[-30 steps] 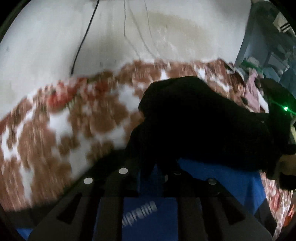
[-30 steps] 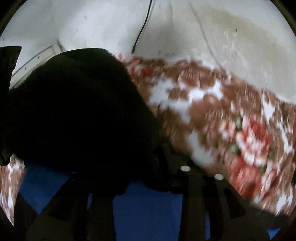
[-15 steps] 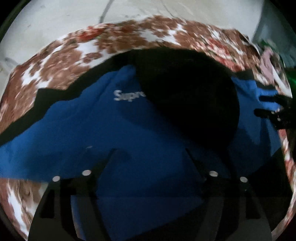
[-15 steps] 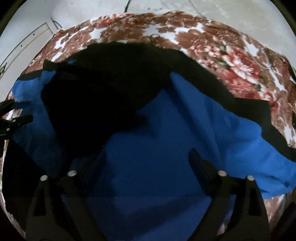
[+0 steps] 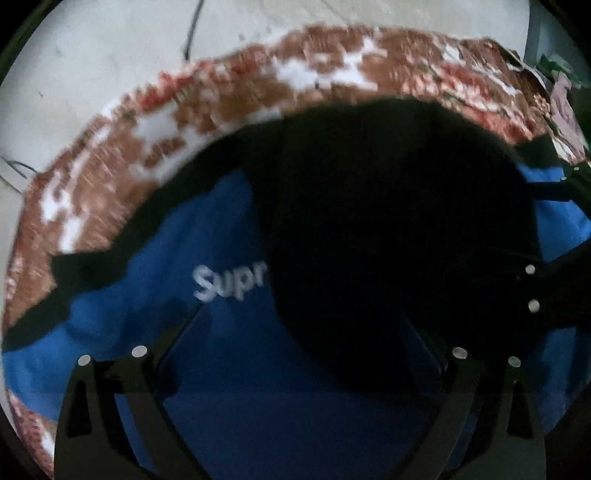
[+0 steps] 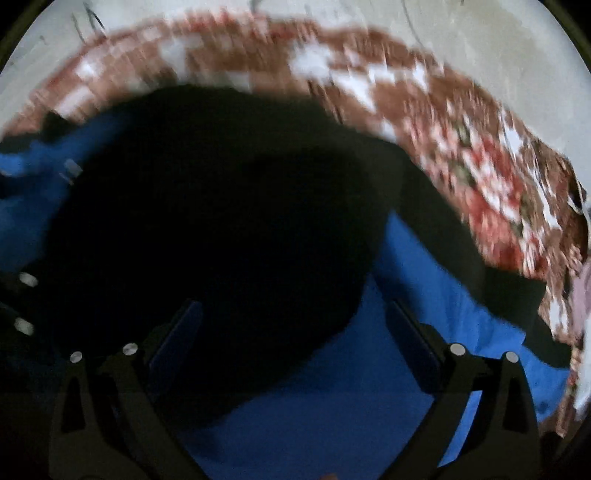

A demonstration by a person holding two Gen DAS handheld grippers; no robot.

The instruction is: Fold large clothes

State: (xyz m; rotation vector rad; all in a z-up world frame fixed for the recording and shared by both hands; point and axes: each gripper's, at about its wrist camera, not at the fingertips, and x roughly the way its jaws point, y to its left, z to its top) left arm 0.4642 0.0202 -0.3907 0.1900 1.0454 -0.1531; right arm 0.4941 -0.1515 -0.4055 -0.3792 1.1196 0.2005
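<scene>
A blue and black garment [image 5: 229,369] with white "Supr" lettering lies spread on a floral bedspread [image 5: 155,133]. A black folded part [image 5: 388,229] lies over its middle. My left gripper [image 5: 306,332] is open and empty just above the blue cloth. The right gripper shows at the right edge of the left wrist view [image 5: 554,288]. In the right wrist view the garment [image 6: 351,398] fills the lower half, with the black part [image 6: 221,240] on the left. My right gripper [image 6: 291,332] is open and empty over it.
The floral bedspread [image 6: 461,155] lies on a pale floor [image 5: 92,66] with a dark cable [image 5: 192,33]. Clutter sits at the far right [image 5: 565,107]. Both views are motion-blurred.
A second ago both grippers held the black part lifted. They let it drop on the blue cloth and opened. Since half a second ago both have swung slightly over the garment.
</scene>
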